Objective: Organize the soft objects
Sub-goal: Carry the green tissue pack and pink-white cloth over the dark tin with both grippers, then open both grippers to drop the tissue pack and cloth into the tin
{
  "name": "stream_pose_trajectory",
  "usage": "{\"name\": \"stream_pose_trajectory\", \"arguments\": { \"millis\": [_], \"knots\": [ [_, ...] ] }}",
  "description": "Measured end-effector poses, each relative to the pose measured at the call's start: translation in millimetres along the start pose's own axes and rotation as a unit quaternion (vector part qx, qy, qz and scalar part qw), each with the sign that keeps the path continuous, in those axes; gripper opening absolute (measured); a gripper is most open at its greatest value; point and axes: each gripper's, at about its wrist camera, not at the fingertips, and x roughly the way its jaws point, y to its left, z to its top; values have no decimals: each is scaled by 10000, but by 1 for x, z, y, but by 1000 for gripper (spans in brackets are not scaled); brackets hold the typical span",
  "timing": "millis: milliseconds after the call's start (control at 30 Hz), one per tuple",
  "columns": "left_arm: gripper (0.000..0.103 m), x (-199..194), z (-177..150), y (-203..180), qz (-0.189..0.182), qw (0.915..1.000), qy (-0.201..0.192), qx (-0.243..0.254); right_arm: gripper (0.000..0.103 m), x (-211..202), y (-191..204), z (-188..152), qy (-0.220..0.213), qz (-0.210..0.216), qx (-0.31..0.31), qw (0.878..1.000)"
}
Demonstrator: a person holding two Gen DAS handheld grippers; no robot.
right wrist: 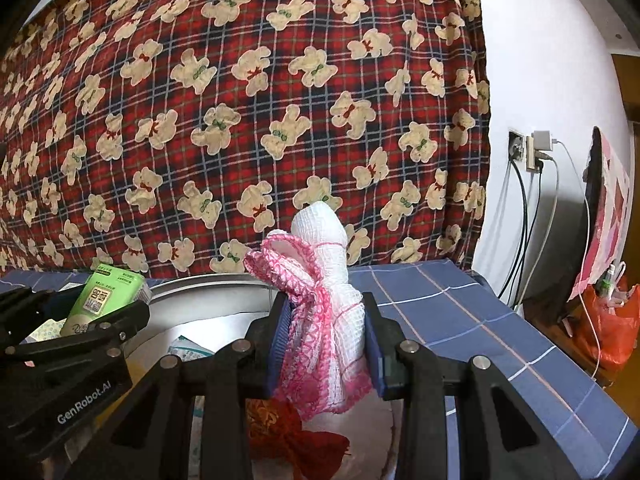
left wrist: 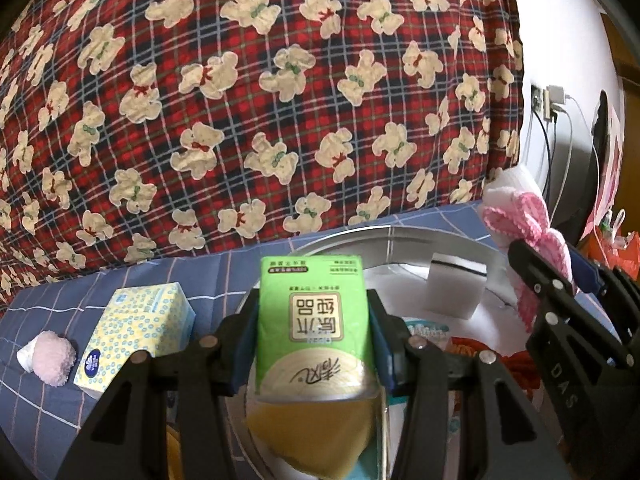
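Note:
My left gripper (left wrist: 314,340) is shut on a green tissue pack (left wrist: 314,320), held upright over a round metal basin (left wrist: 360,240). The same pack (right wrist: 102,296) and left gripper (right wrist: 80,320) show at the left of the right wrist view. My right gripper (right wrist: 326,344) is shut on a pink-and-white knitted cloth (right wrist: 324,300), held above the basin (right wrist: 208,284). That cloth (left wrist: 524,232) and the right gripper (left wrist: 560,300) appear at the right of the left wrist view. A white sponge block (left wrist: 456,284), a yellow cloth (left wrist: 308,428) and a red fabric piece (right wrist: 288,428) lie in the basin.
A yellow dotted tissue box (left wrist: 136,336) and a pink fluffy ball (left wrist: 52,356) lie on the blue checked sheet (right wrist: 460,320) left of the basin. A big red plaid bear-print quilt (left wrist: 240,100) rises behind. Wall socket with cables (right wrist: 532,152) and an orange bag (right wrist: 608,328) stand right.

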Motion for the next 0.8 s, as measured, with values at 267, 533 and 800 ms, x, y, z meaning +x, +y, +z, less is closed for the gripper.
{"name": "stream_pose_trajectory", "arguments": {
  "millis": [267,533,800],
  "knots": [
    [49,15,-4,0,-58,9992,386,2,38,3,3,-1,124,122,-23,9998],
    [49,17,-7,-2,-15,9985,543,111,38,4,8,-4,289,288,-88,9991],
    [49,19,-7,-2,116,9976,631,244,38,5,10,-5,391,399,-95,9984]
  ]
}}
